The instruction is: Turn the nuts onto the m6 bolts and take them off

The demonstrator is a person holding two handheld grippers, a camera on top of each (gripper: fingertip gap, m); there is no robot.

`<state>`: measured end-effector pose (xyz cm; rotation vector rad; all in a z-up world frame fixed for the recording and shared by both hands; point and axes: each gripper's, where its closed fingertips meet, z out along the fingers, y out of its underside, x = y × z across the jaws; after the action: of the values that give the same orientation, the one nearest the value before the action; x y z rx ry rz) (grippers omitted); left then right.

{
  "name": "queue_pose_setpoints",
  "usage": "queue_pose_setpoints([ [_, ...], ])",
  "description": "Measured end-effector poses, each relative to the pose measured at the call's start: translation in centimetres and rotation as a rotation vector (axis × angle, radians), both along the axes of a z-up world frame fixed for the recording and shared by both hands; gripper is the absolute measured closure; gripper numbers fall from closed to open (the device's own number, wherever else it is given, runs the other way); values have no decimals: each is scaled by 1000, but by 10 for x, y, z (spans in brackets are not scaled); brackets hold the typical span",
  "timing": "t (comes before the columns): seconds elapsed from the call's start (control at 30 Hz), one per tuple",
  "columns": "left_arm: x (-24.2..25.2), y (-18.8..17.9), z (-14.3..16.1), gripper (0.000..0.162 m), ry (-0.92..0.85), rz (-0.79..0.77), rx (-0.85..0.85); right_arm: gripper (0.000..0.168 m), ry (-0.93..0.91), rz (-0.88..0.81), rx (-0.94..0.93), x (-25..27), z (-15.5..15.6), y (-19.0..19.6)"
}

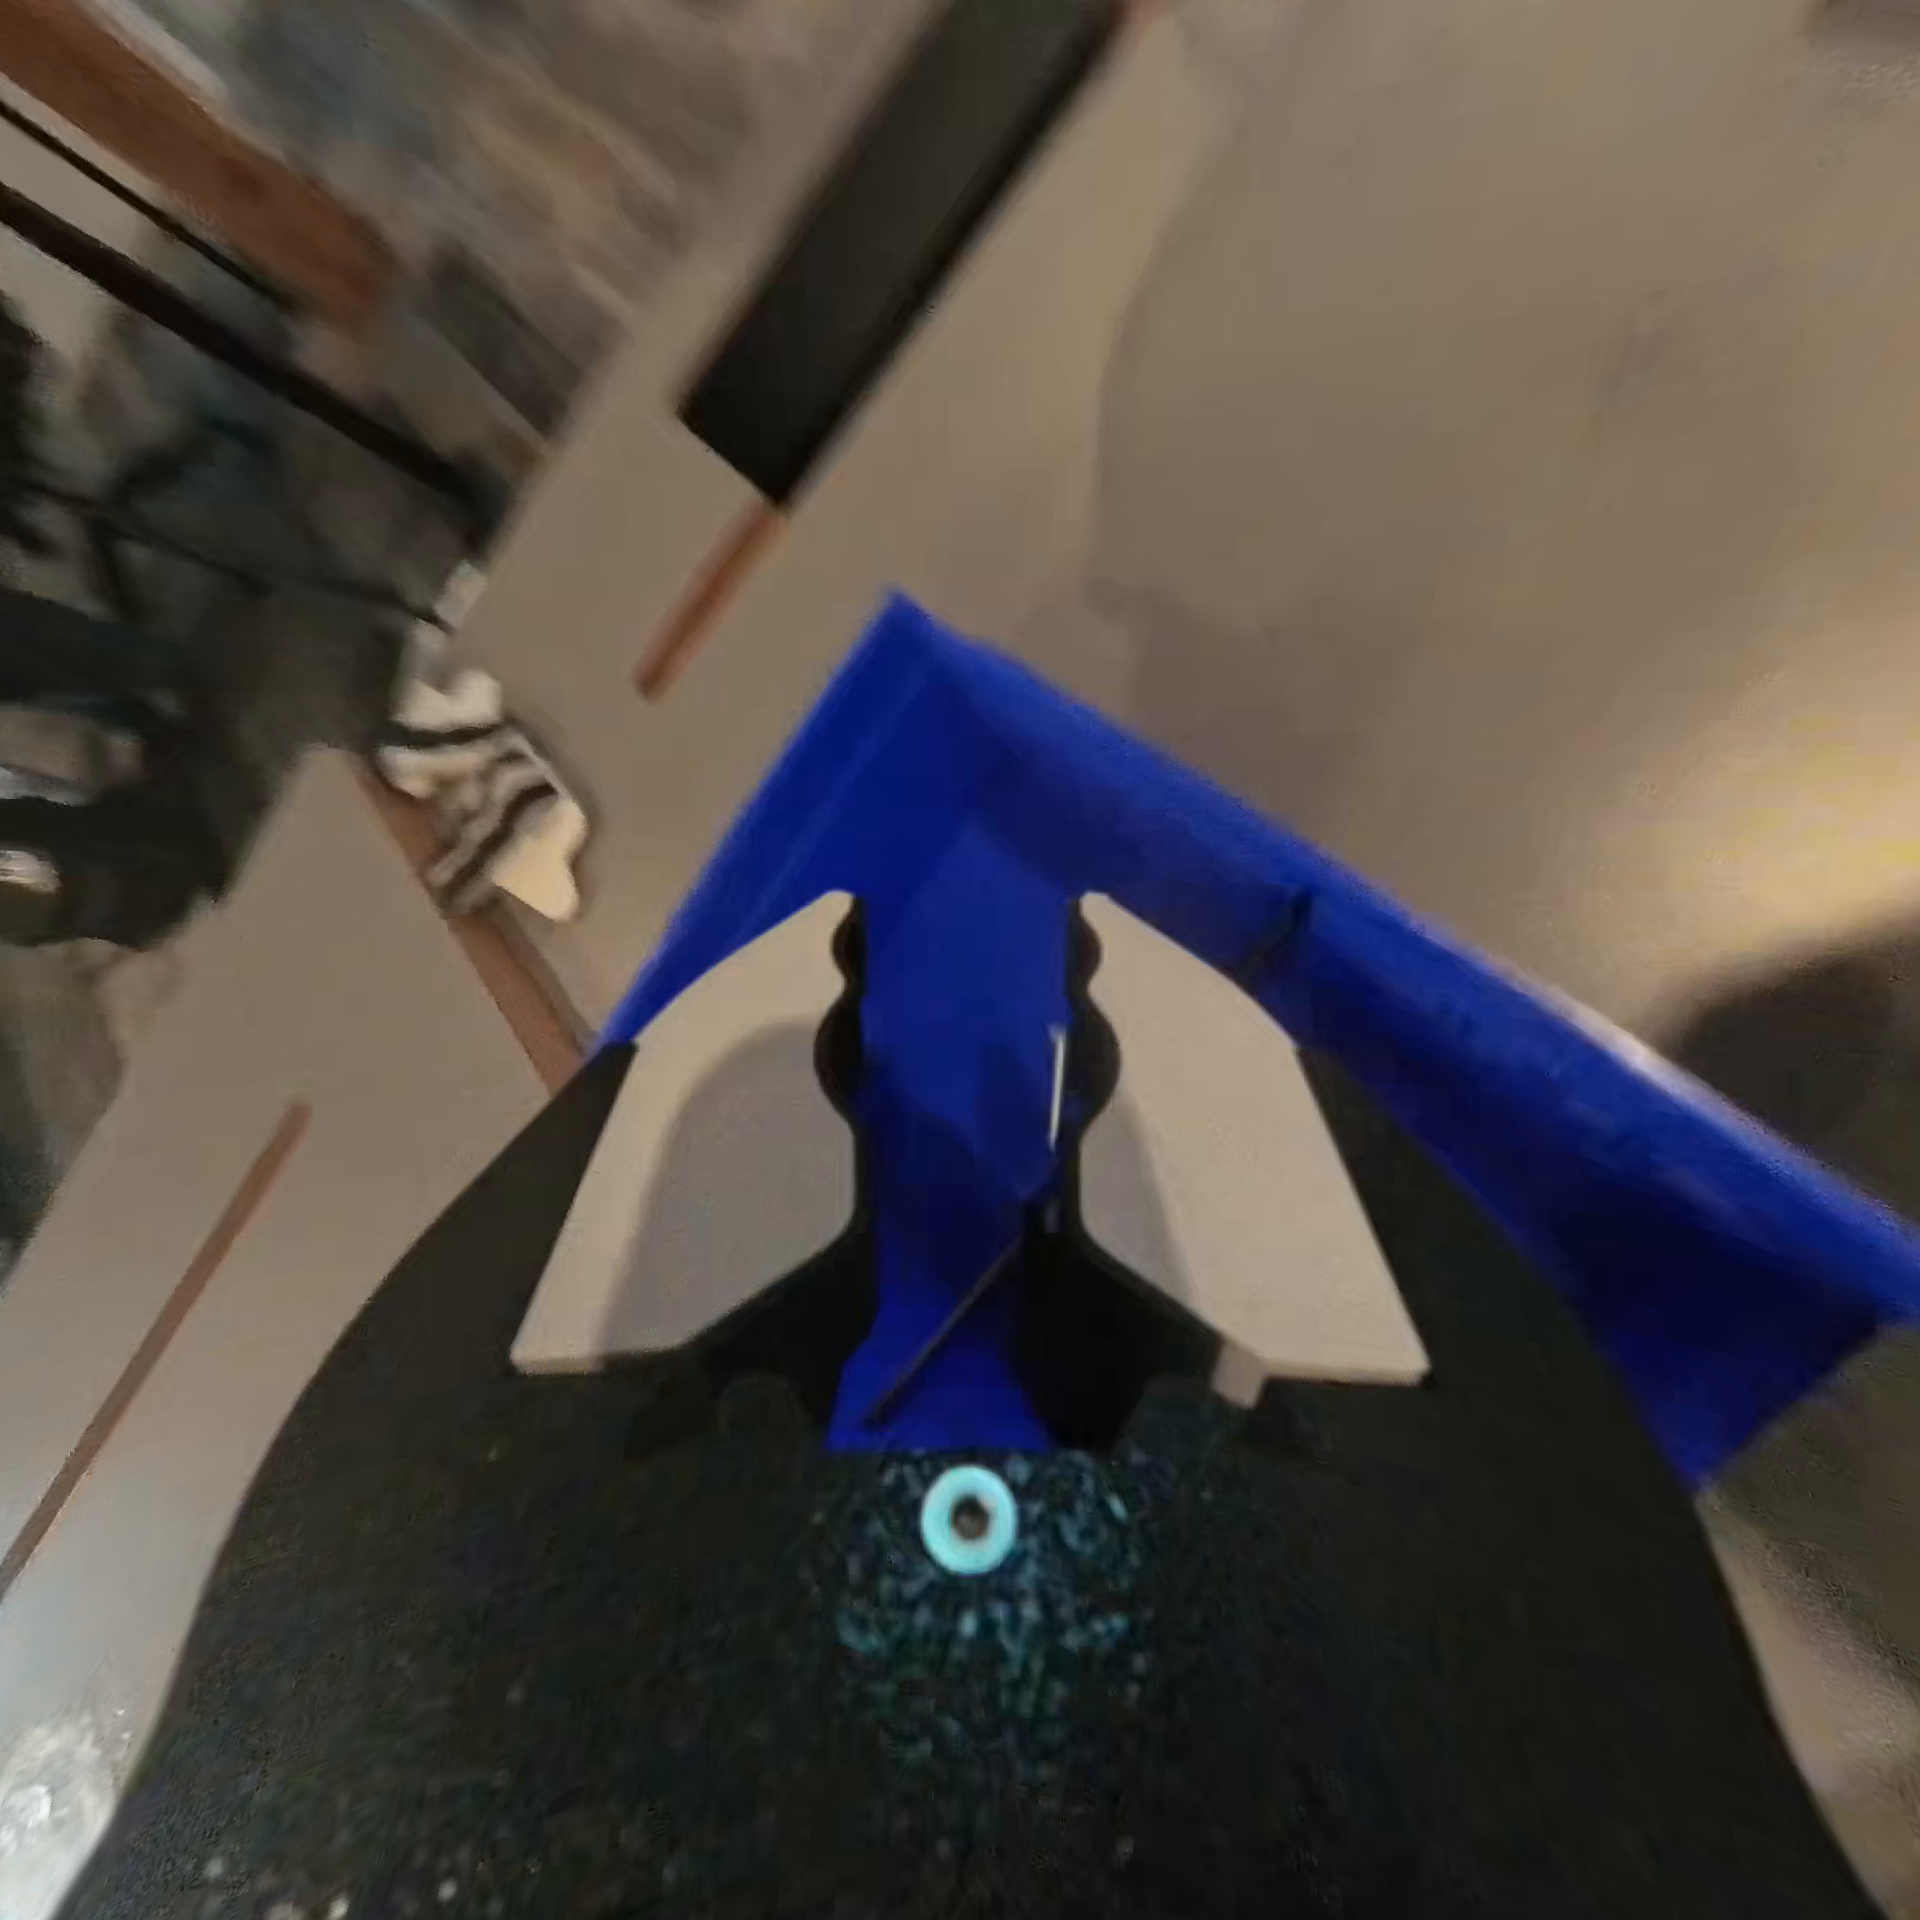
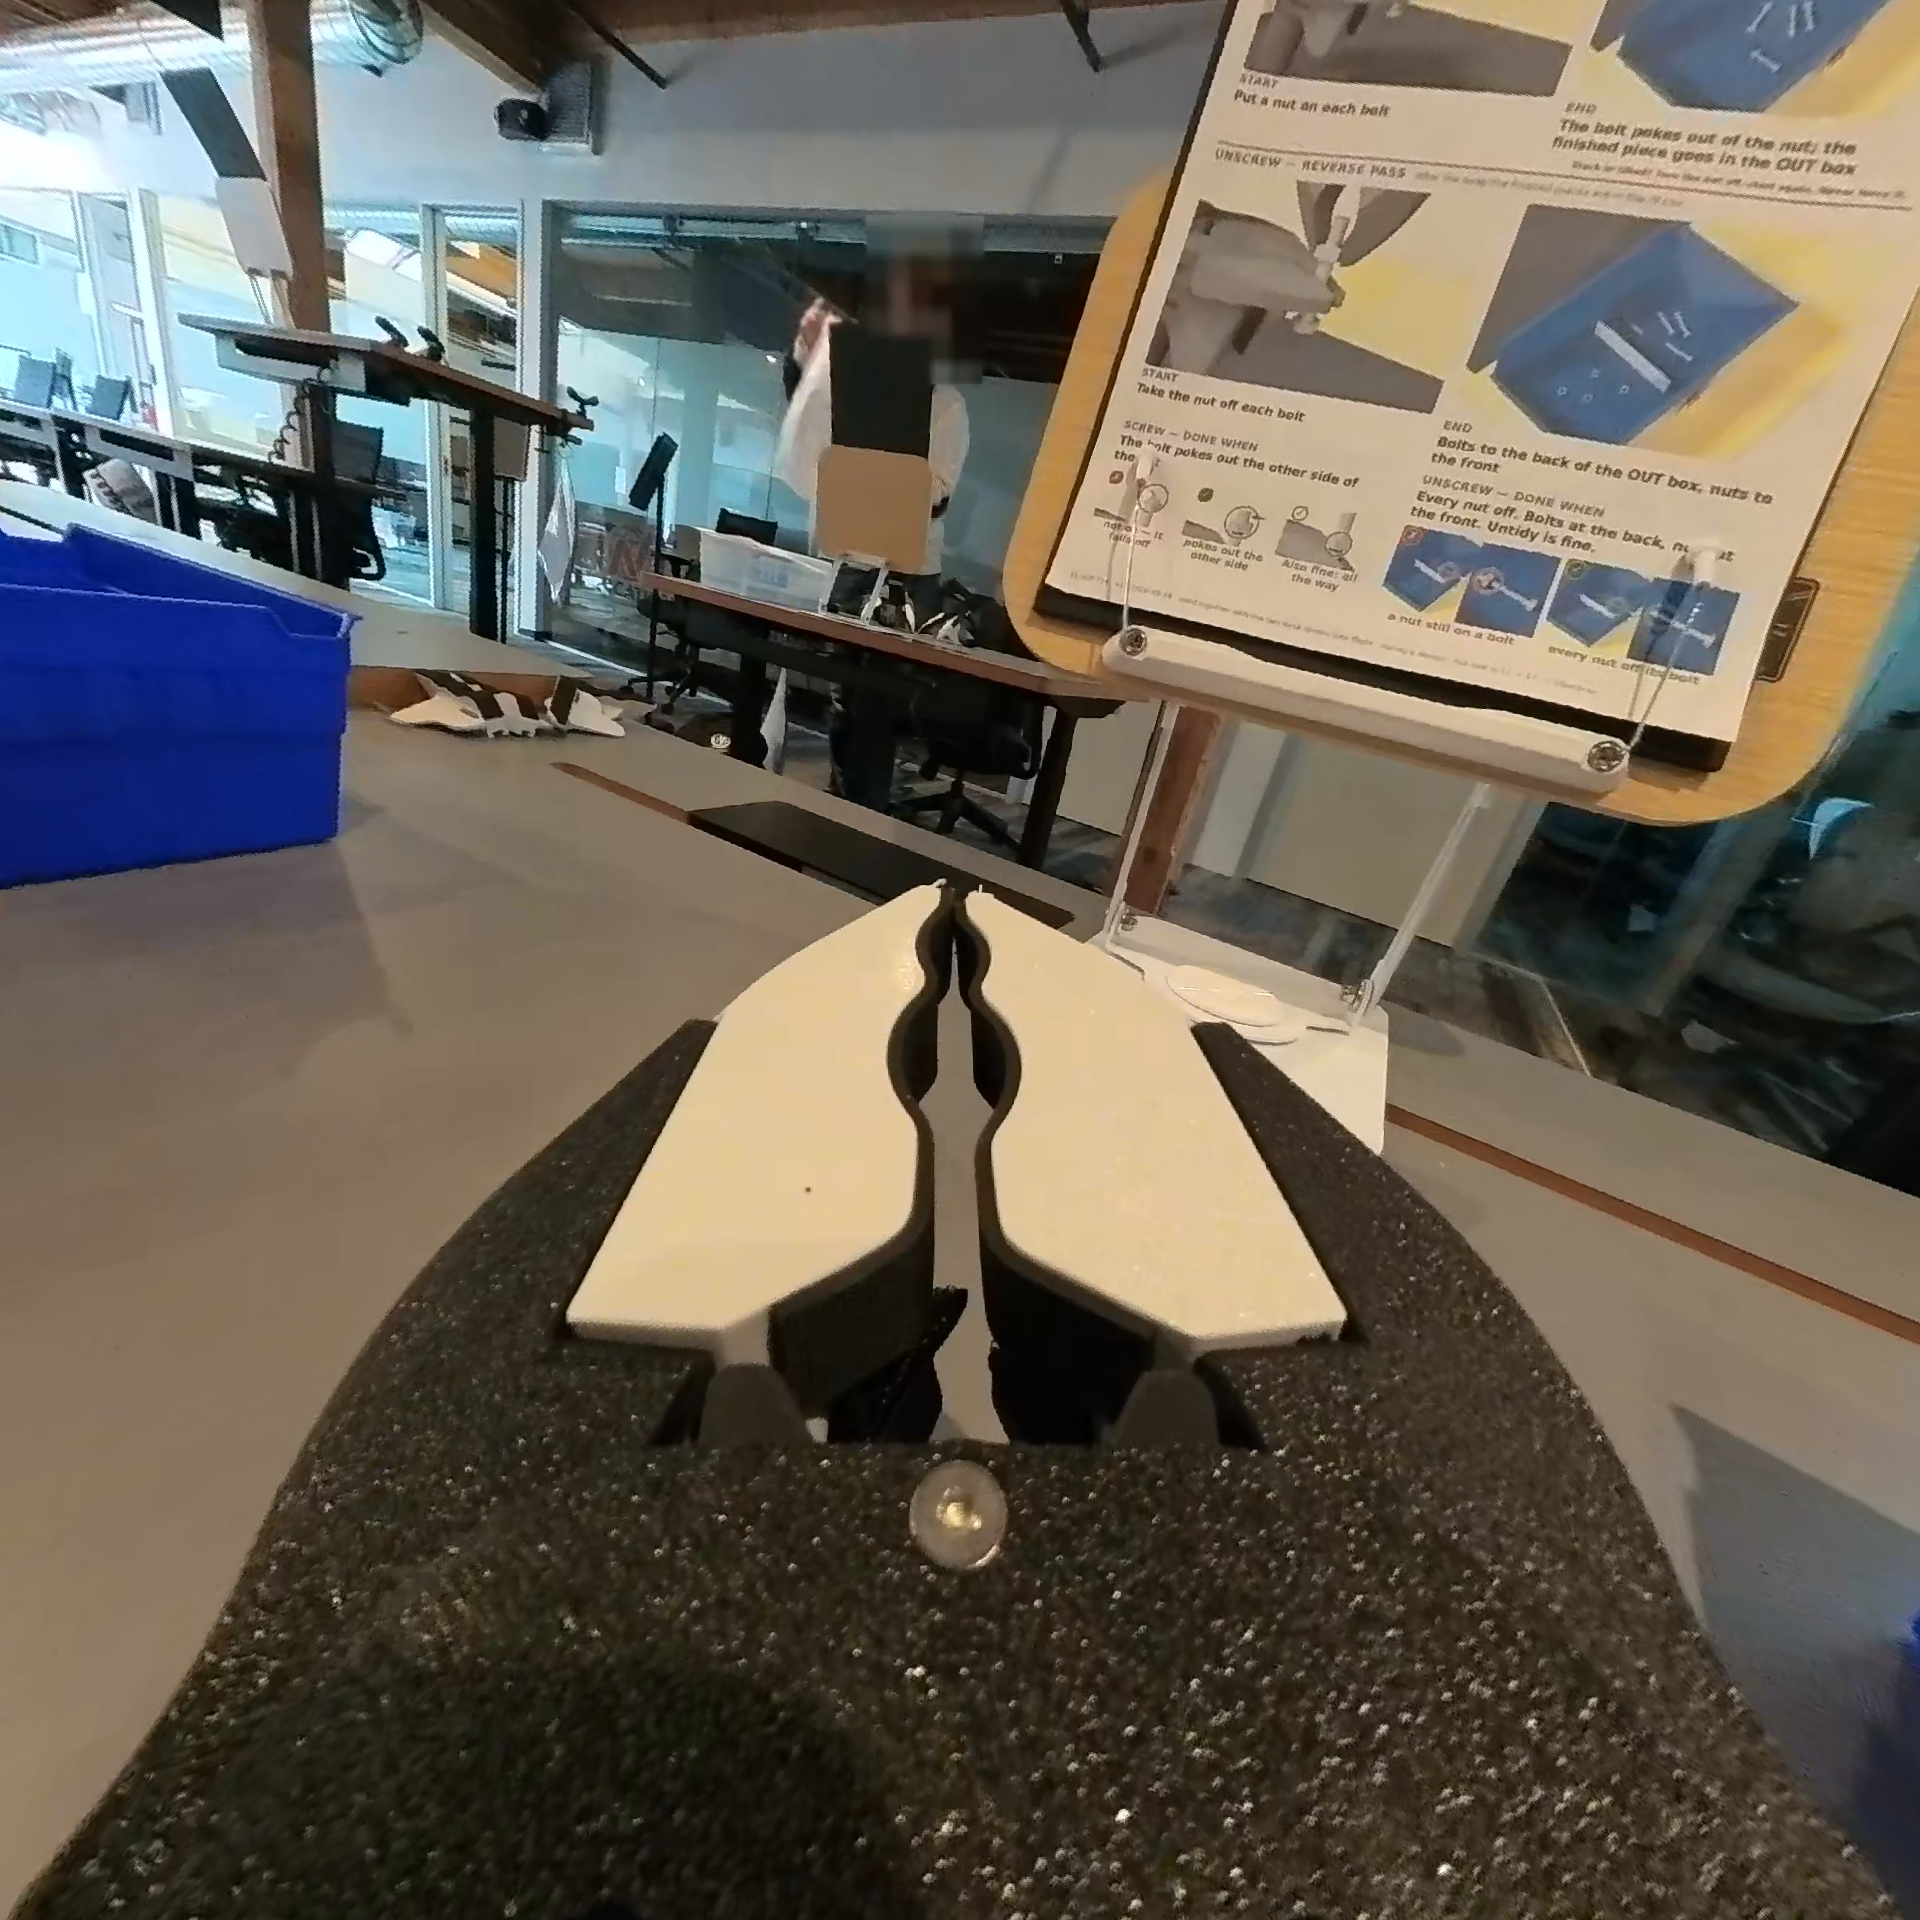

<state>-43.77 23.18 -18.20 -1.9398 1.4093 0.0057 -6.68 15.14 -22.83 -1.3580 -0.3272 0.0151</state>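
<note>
Grey table (image 2: 312,1091), blue bin (image 1: 1143,831) in left gripper (image 1: 961,935)

Wrist views, low over shared table (image 2: 312,1091)

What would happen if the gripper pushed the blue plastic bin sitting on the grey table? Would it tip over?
The blue bin would probably slide, not tip: it sits low and wide on the smooth grey table. It looks like hard moulded plastic, so likely stiff and fairly light, unless it is full; its inside is hidden. The right gripper is shut and apart from it.
</note>
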Motion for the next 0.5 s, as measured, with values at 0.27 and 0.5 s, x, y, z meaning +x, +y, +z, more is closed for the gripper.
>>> queue_pose_setpoints([
  [0.27,-25,-1,-86,135,330,-151,-575,168,-26,2,-16,-3,-3,3],
  [0.5,-41,0,-132,132,449,-37,-801,168,-68,13,-29,-9,-6,7],
])
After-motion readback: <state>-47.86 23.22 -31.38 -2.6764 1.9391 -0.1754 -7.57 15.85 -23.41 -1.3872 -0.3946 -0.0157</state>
